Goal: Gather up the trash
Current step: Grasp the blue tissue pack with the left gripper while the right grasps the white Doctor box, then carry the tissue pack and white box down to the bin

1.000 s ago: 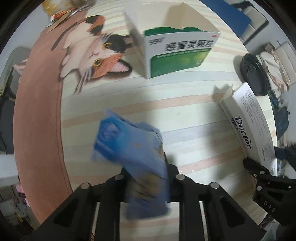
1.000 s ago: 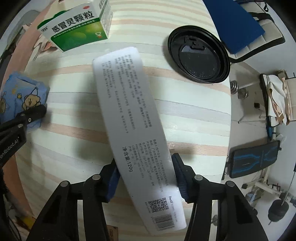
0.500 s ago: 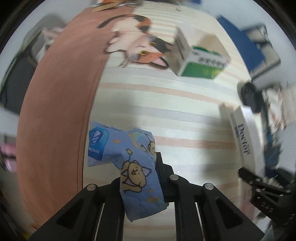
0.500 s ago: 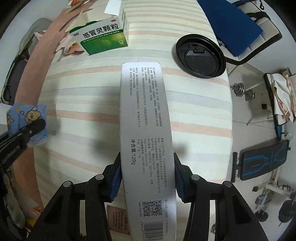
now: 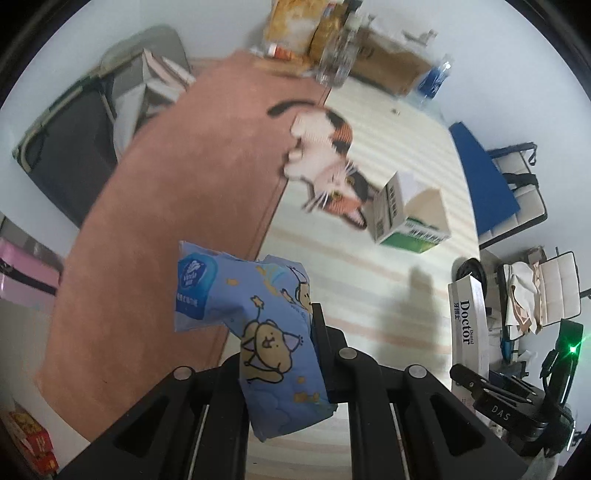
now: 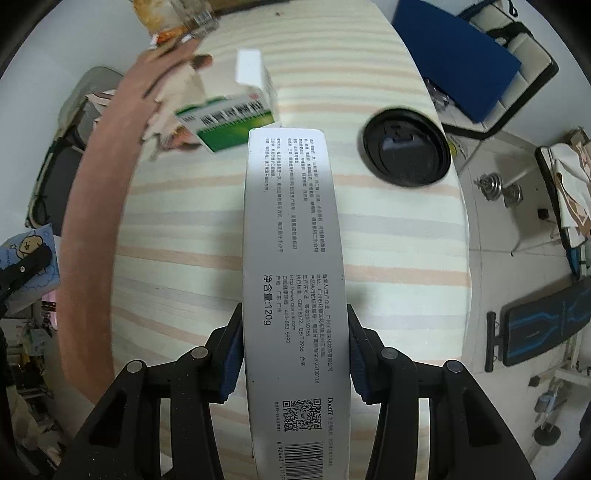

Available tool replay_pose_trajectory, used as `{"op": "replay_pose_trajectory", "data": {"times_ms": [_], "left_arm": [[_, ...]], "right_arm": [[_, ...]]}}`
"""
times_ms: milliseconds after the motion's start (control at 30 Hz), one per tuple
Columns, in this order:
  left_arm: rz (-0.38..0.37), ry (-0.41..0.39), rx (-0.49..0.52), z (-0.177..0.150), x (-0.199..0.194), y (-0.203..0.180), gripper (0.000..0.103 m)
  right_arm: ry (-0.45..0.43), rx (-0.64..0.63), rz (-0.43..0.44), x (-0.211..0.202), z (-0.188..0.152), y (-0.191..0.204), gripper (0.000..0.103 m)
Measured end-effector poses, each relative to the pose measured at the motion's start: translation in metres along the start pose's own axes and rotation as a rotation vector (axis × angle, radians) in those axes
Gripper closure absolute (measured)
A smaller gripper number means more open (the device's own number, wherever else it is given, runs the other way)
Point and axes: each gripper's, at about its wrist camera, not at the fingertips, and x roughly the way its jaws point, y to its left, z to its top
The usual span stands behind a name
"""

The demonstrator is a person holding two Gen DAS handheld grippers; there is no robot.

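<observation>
My left gripper (image 5: 280,354) has its jaws clamped on a crumpled blue tissue packet (image 5: 258,325), held up off the tabletop (image 5: 351,295) near its left side. My right gripper (image 6: 295,350) has its jaws clamped on a long white toothpaste box (image 6: 291,258), which sticks out forward above the striped cloth (image 6: 388,240).

So I judge two pieces of trash are already in hand, one each side, and neither has been dropped anywhere yet; I see no bin in either view. What is left on the tabletop looks like the green and white medicine box (image 6: 229,122), lying with a flap open near the cat picture (image 5: 325,162), and the round black lid (image 6: 406,147) close to the right edge. The bags and bottles (image 5: 314,33) at the far end may or may not count as trash.

For room: the middle of the cloth ahead of me is bare, so both loads can travel over it freely. The box's far end reaches close to the medicine box, so a swing left needs care. The brown border (image 5: 177,206) marks the left edge, with a chair (image 5: 74,147) beyond it.
</observation>
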Motion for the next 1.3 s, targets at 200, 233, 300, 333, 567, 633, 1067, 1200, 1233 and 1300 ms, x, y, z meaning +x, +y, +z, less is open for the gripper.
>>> {"op": "replay_pose_trajectory", "data": {"times_ms": [200, 233, 300, 333, 567, 633, 1067, 1200, 1233, 1300], "left_arm": [[-0.009, -0.055, 0.064, -0.016, -0.037, -0.002, 0.095], [-0.010, -0.058, 0.073, -0.019, -0.038, -0.004, 0.095], [-0.017, -0.068, 0.094, -0.033, -0.049, -0.001, 0.095], [-0.023, -0.070, 0.102, -0.039, -0.053, 0.001, 0.095], [-0.079, -0.072, 0.205, -0.117, -0.094, 0.035, 0.095], [-0.093, -0.057, 0.241, -0.147, -0.102, 0.051, 0.095], [-0.140, 0.311, 0.317, -0.332, -0.044, 0.140, 0.095], [-0.145, 0.475, 0.277, -0.380, 0.040, 0.161, 0.095], [-0.145, 0.501, 0.270, -0.387, 0.057, 0.164, 0.095], [-0.149, 0.561, 0.242, -0.403, 0.104, 0.173, 0.095]], "right_arm": [[-0.086, -0.010, 0.025, -0.037, -0.014, 0.020, 0.053], [-0.095, -0.009, 0.026, -0.042, -0.017, 0.022, 0.053], [-0.122, -0.005, 0.033, -0.057, -0.034, 0.031, 0.053], [-0.132, -0.004, 0.032, -0.063, -0.042, 0.034, 0.053], [-0.192, 0.046, -0.003, -0.088, -0.146, 0.072, 0.053], [-0.195, 0.071, -0.021, -0.088, -0.184, 0.084, 0.053], [0.101, 0.242, 0.010, 0.011, -0.456, 0.149, 0.053], [0.211, 0.274, 0.036, 0.081, -0.507, 0.142, 0.053], [0.240, 0.281, 0.046, 0.105, -0.518, 0.139, 0.053], [0.283, 0.296, 0.065, 0.157, -0.536, 0.130, 0.053]]}}
